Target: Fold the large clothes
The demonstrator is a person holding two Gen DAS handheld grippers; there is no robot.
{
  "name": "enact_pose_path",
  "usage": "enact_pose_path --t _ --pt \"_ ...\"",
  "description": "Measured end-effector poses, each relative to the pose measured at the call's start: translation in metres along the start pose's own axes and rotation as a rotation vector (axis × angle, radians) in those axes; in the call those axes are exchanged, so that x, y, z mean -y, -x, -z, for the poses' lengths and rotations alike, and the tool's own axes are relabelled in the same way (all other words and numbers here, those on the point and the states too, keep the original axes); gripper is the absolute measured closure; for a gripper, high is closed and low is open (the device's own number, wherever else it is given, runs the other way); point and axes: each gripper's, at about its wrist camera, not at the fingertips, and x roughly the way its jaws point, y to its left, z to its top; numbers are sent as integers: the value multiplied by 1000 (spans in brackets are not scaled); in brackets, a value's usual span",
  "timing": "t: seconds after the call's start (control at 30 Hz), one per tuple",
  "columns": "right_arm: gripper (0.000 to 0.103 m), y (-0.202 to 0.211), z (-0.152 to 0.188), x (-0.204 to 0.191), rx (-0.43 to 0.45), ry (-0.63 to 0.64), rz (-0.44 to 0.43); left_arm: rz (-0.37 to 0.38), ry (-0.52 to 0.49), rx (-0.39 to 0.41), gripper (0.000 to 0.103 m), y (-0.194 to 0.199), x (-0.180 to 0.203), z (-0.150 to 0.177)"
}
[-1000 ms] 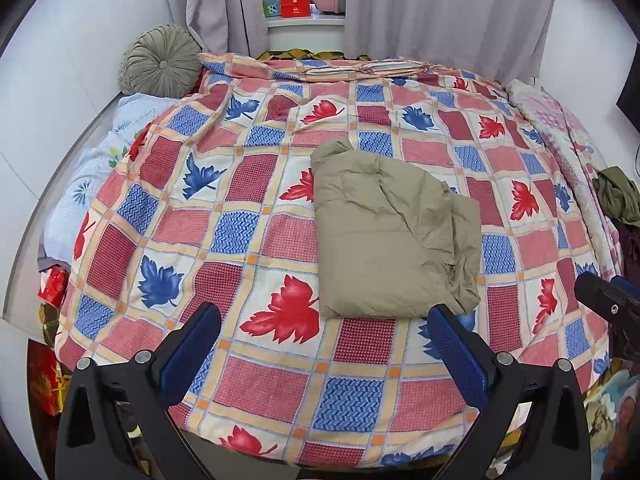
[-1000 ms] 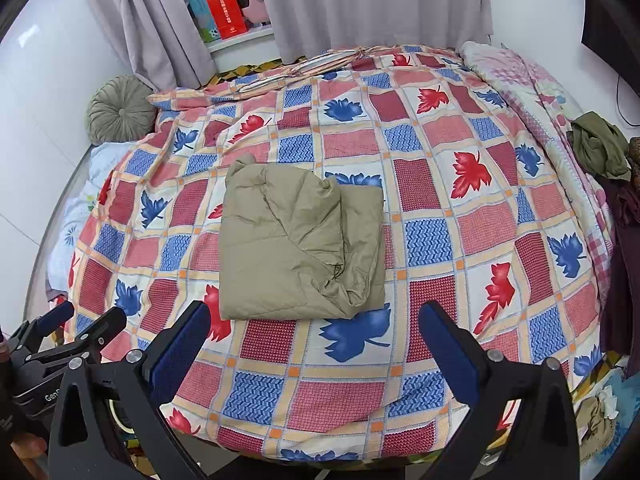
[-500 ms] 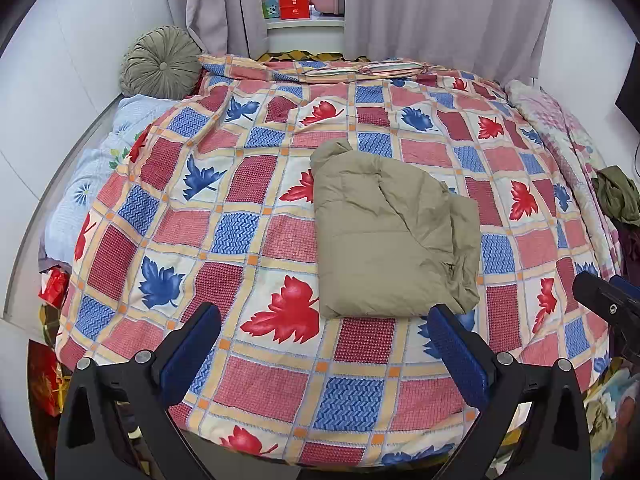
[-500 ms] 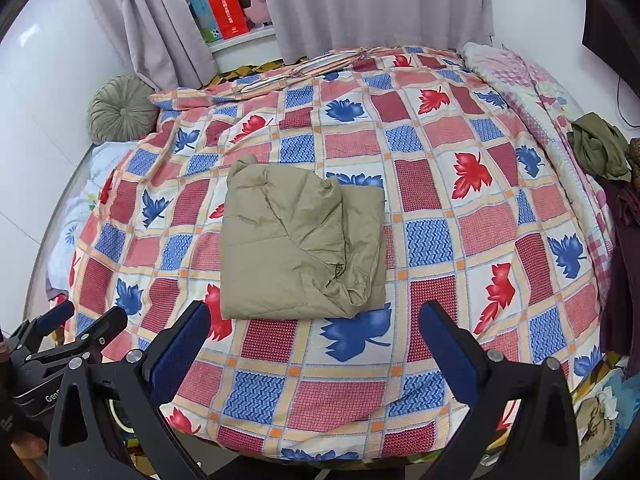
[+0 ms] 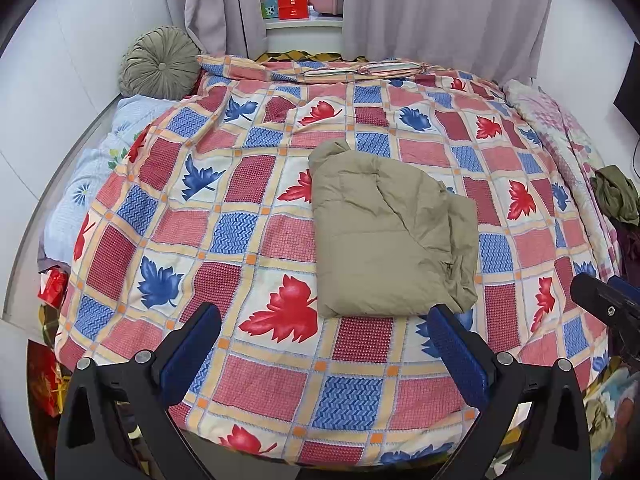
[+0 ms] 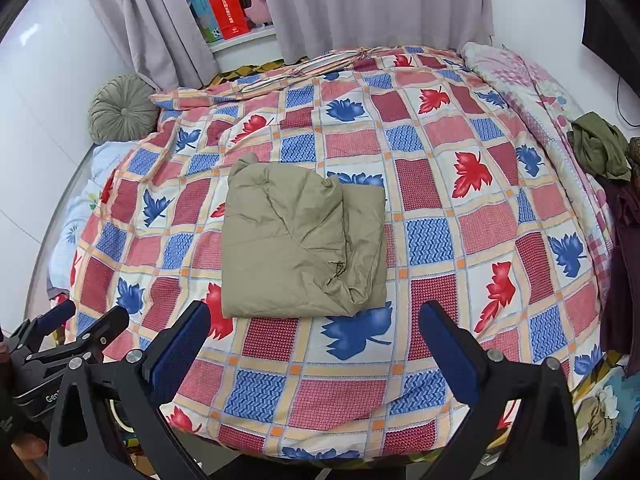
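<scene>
Resting folded garment (image 5: 384, 236) on quilt (image 5: 248, 240), clothes pile (image 6: 600, 148) aside

Clearance: quilt (image 5: 256, 236) bare around folded garment (image 5: 384, 240) | Obstacles: round cushion (image 5: 158, 62) far-left; crumpled green cloth (image 6: 600, 150) right edge.

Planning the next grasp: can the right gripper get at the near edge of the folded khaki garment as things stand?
Probably yes. The right gripper is open and empty, and the folded khaki garment lies just ahead of it on the quilt, with only bare quilt between. The left gripper is off to the side.
</scene>
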Motion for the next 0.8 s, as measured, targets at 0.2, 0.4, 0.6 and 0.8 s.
enact_pose_path --t 0.2,0.4,0.6,0.8 --pt "0 0 0 0 0 2 -1 -1 2 0 0 0 0 0" --pt "0 0 1 -1 0 2 -1 0 1 0 0 0 0 0" --pt "0 1 2 -4 1 0 0 -2 1 1 0 0 0 -1" --pt "0 1 3 -5 2 -4 2 -2 2 1 0 0 0 -1"
